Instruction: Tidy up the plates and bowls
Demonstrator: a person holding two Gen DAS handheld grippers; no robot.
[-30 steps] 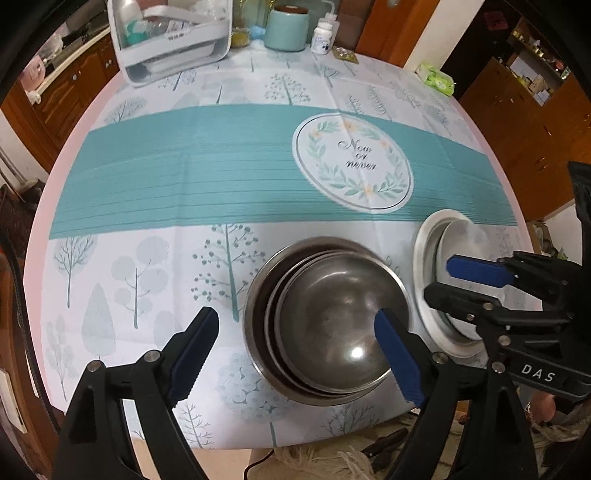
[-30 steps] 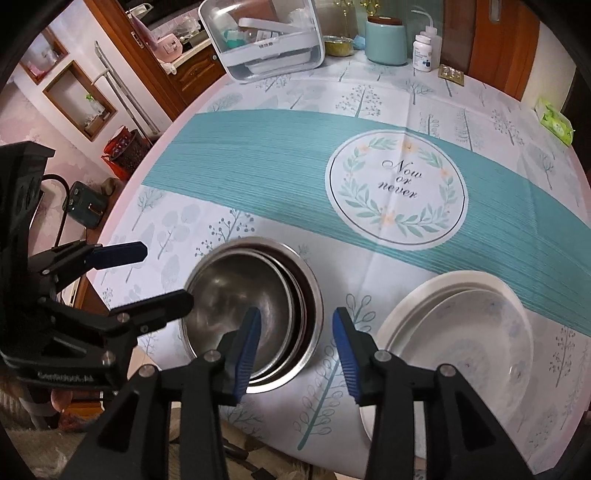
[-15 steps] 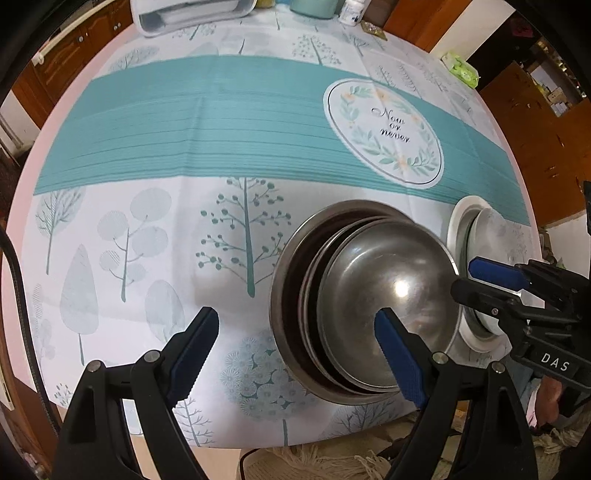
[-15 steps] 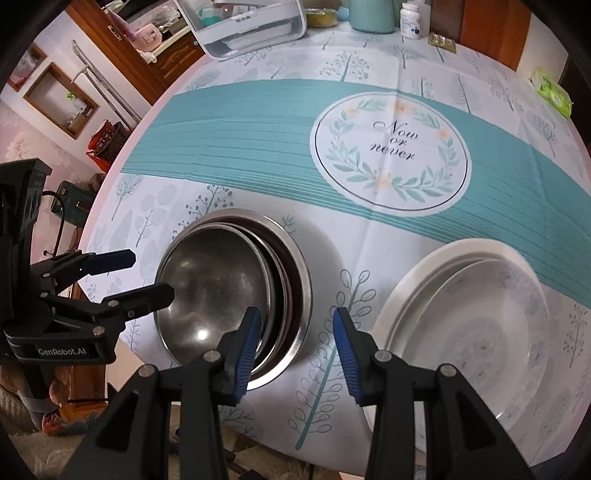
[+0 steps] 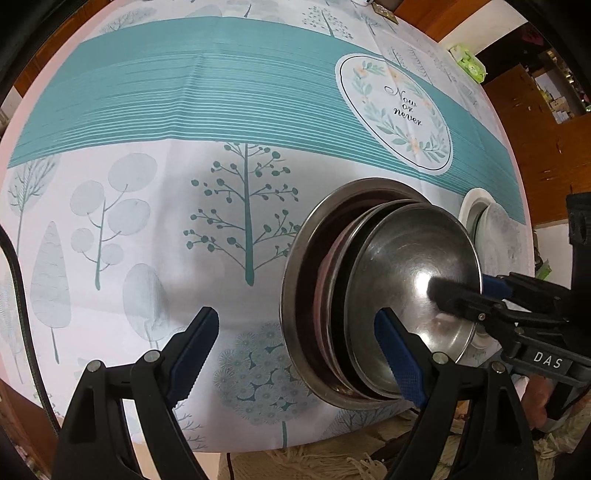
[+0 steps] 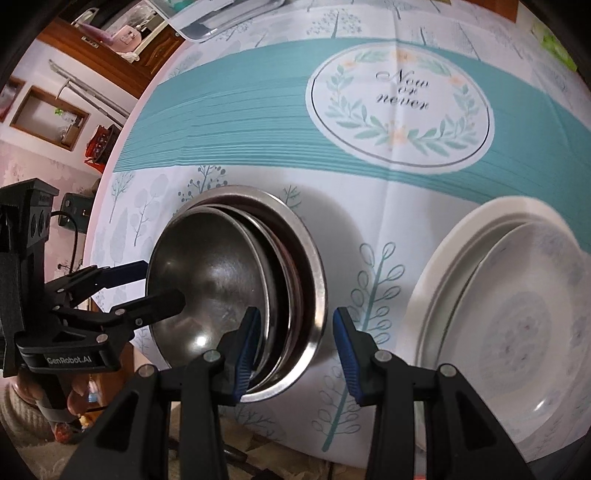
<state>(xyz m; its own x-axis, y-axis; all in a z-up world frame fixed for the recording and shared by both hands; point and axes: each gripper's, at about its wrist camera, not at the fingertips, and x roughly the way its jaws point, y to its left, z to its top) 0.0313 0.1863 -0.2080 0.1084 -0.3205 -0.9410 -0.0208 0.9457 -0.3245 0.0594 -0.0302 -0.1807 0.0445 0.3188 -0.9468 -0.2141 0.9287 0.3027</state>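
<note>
Near table edge, centre-front: nested steel bowls (image 5: 376,295), approx. 4, top bowl tilted, not seated flat. White plates (image 6: 509,314) stacked just beside, to the right; top plate also off-centre.

Left gripper (image 5: 295,347): jaws wide, nothing held. One pad sits by the stack's rim, the other over bare cloth; rim contact cannot be confirmed.

Right gripper (image 6: 295,347): jaws narrower, empty, straddling the right rim of the outer bowl. Pads not pressing.

Risks, judged:
- Both grippers converge on the same stack; fingers may collide w/ each other.
- Steel is slick; a shallow rim pinch could slip and drop the top bowl.
- Closing on several rims at once lifts more than intended.
- Stack sits close to the edge; a sideways push may send it off.

Surroundings: tablecloth (image 5: 221,110) w/ tree print, teal band, creases. Tray (image 6: 221,18) at far side, well apart. Plates crowd the right side; otherwise no obstruction.
</note>
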